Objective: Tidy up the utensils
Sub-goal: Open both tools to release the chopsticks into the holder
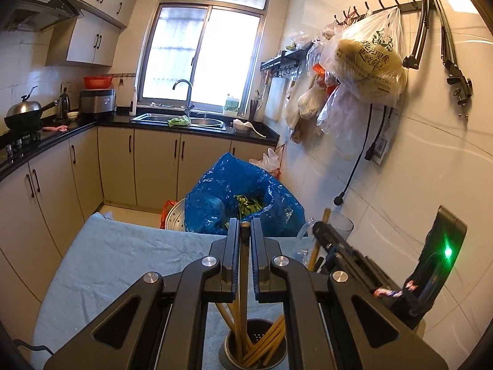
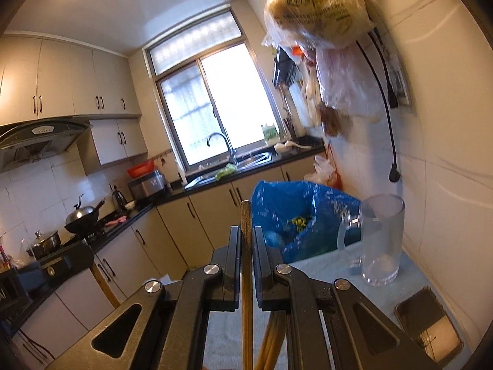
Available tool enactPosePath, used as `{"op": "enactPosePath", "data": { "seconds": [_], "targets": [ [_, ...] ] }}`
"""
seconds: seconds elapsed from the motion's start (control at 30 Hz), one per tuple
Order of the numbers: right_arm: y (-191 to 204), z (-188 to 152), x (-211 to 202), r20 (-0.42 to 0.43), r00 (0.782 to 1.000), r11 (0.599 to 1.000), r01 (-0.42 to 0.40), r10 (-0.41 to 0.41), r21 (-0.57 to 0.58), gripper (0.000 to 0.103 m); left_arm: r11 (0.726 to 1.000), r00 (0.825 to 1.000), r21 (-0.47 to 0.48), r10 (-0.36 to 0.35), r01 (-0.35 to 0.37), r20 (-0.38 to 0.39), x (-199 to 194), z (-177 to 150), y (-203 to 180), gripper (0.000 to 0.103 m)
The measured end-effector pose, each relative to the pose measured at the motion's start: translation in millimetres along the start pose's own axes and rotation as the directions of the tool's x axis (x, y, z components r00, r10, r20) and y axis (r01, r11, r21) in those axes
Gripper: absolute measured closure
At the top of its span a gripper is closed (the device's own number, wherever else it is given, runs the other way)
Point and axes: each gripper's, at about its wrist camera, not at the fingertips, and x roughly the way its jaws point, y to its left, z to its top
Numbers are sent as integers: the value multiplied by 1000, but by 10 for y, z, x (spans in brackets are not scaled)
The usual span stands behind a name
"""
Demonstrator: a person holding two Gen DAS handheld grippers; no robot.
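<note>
My left gripper [image 1: 245, 226] is shut on a wooden chopstick [image 1: 244, 280] that stands upright, its lower end in a round metal holder [image 1: 255, 347] with several more chopsticks, on the blue-clothed table. My right gripper [image 2: 246, 231] is shut on another wooden chopstick [image 2: 246, 283], held upright; more chopsticks [image 2: 271, 339] show below its fingers. The right gripper also shows at the right of the left wrist view [image 1: 320, 228], holding its chopstick [image 1: 320, 237].
A clear glass mug [image 2: 380, 240] stands on the blue cloth [image 1: 123, 262] near the white wall. A blue bag of greens [image 1: 240, 197] sits past the table's far edge. A dark phone [image 2: 428, 330] lies at the right. Cabinets and sink counter lie behind.
</note>
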Motion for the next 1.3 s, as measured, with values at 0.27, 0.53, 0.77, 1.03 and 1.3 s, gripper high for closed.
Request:
{"op": "enactPosePath", "data": {
  "seconds": [0.27, 0.53, 0.77, 1.03, 1.3],
  "targets": [
    [38, 23, -131, -4, 1000, 1000, -15, 15, -13, 82, 999, 1000, -45, -28, 28, -7, -179, -3, 32, 87],
    [3, 175, -654, 43, 999, 1000, -1, 2, -29, 52, 996, 1000, -89, 4, -2, 17, -751, -145, 140, 56],
    [-72, -60, -1151, -15, 999, 994, 36, -37, -103, 37, 989, 991, -92, 114, -119, -63, -1078, -572, 267, 51],
    [-184, -834, -1363, -283, 958, 979, -11, -48, -203, 35, 958, 943, -42, 272, -285, -194, -1159, -1283, 399, 45],
    [-86, -1845, -1225, -608, 794, 955, -171, -13, -243, 52, 931, 874, -6, 339, -364, -347, -1157, -1951, 653, 45]
  ]
}}
